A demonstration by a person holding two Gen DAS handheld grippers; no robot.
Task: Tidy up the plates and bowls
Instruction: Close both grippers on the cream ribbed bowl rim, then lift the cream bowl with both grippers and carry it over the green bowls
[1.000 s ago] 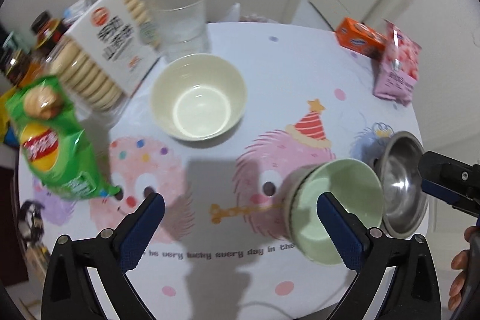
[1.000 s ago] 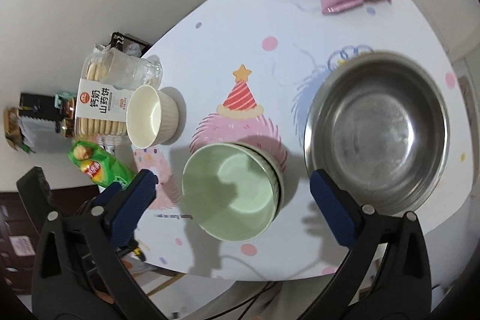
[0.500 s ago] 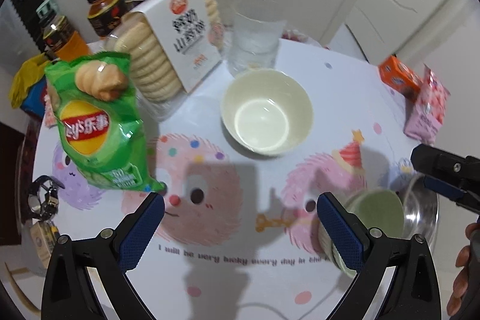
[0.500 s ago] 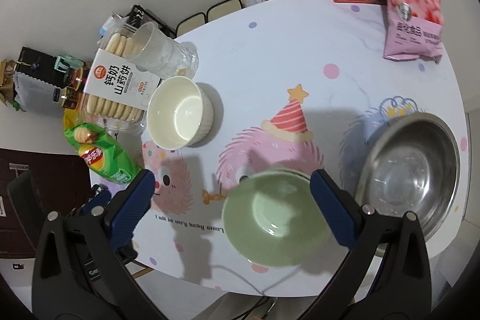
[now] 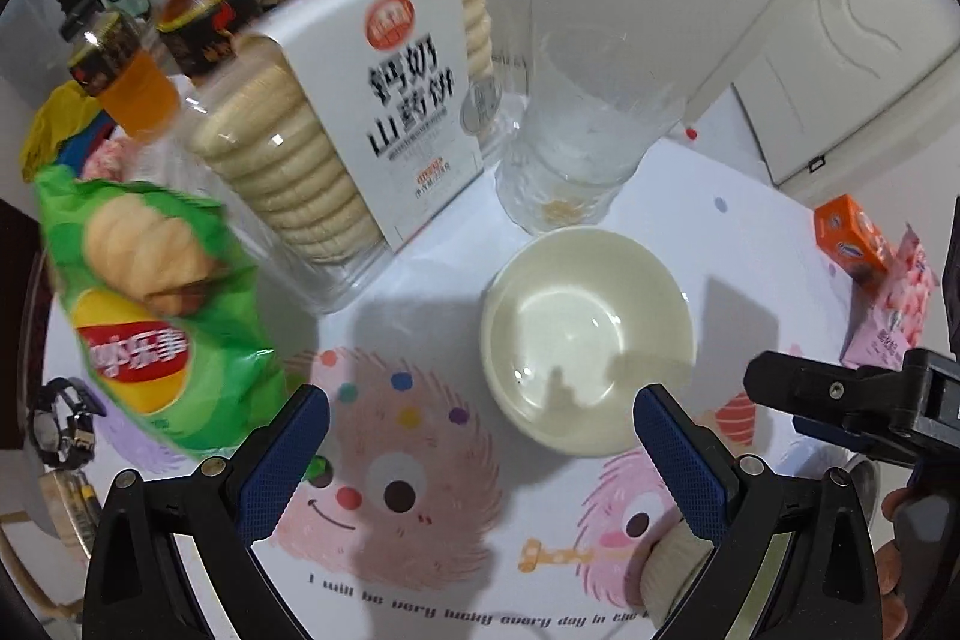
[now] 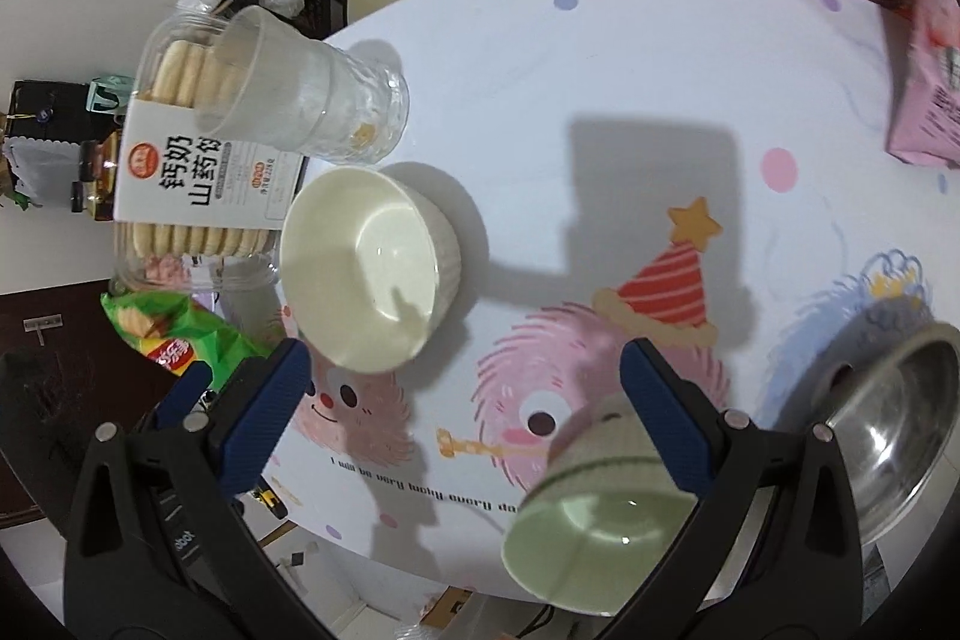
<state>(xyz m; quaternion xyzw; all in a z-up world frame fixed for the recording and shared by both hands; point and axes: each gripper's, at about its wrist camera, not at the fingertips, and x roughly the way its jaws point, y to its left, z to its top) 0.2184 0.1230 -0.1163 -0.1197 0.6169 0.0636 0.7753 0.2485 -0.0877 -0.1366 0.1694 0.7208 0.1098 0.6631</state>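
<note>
**Cream bowl approached, green bowl left near the bench edge**

Both views have been carried toward the snack clutter since the earlier frames: the cream bowl, once small and high in the left wrist view, is now seen large at centre right, and the green bowl has been pushed to the lower right of the right wrist view.

The left hand-held gripper is held wide, nothing between its blue pads, with the cream bowl just beyond its right pad. The right hand-held gripper is likewise spread wide; the green bowl is overlapped by its right finger, and whether it is touched cannot be told. The steel bowl is seen at the right edge, close beside the green one.

The cream bowl stands upright on the bench, close by the glass tumbler and the biscuit box. It is judged to be glazed ceramic: stiff, fairly heavy, slippery and liable to chip. The wall is best pinched at the near rim, one pad inside and one outside, with firm closure so that the glaze does not slide. Clearance from the tumbler should be kept, since that glass could be knocked over. The chip bag lies at the left, out of the way
</note>
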